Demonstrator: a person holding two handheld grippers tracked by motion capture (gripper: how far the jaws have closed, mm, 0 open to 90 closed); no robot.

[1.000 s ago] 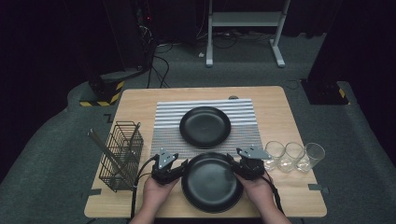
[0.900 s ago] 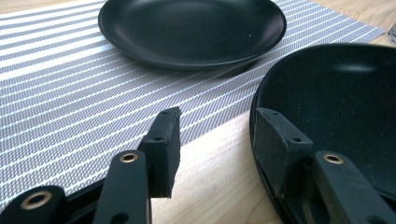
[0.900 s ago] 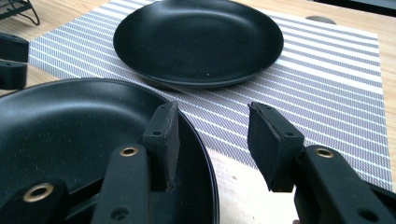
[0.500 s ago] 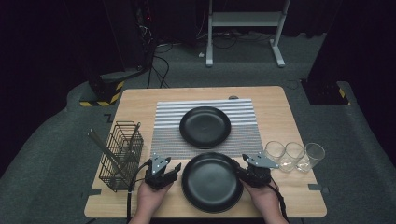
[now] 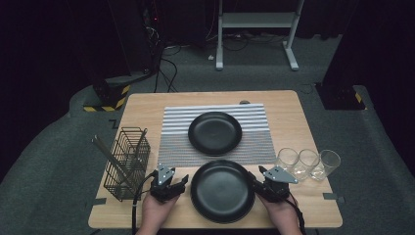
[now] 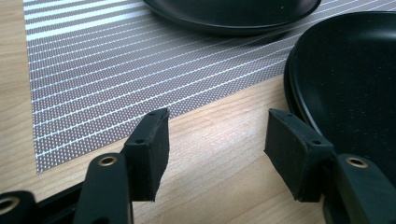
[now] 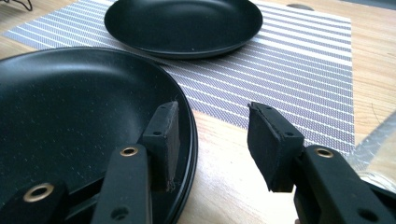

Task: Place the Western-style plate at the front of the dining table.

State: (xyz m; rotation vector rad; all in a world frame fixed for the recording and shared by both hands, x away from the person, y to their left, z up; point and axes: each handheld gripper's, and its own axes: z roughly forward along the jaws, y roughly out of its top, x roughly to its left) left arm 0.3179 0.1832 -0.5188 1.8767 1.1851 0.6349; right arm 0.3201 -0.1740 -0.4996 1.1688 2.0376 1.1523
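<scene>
Two grippers flank the near plate (image 5: 222,190) at the table's front edge, one on each side of it. In the left gripper view, the left gripper (image 6: 215,140) has its jaws parted about halfway, and they have just been opening; between the fingers (image 6: 152,149) lies only bare wood of the table (image 6: 219,158), while the plate's left rim sits just outside and against the right-hand finger, with no pad pressing on it. In the right gripper view, the right gripper (image 7: 212,140) is likewise about half open: its left-hand finger (image 7: 163,135) hangs over the plate's rim, inside the dish, and the other finger stands outside over the wood, so the rim runs between them (whether the inner pad actually touches the plate I cannot tell), and nothing is clamped. Beyond the fingertips of both grippers, the striped mat (image 5: 215,132) lies flat, with a second plate (image 5: 215,133) resting on it, well apart from the jaws. Outboard of the right gripper, three glasses (image 5: 308,164) stand in a row near it; outboard of the left one stands a wire basket (image 5: 126,164) holding thin sticks.
</scene>
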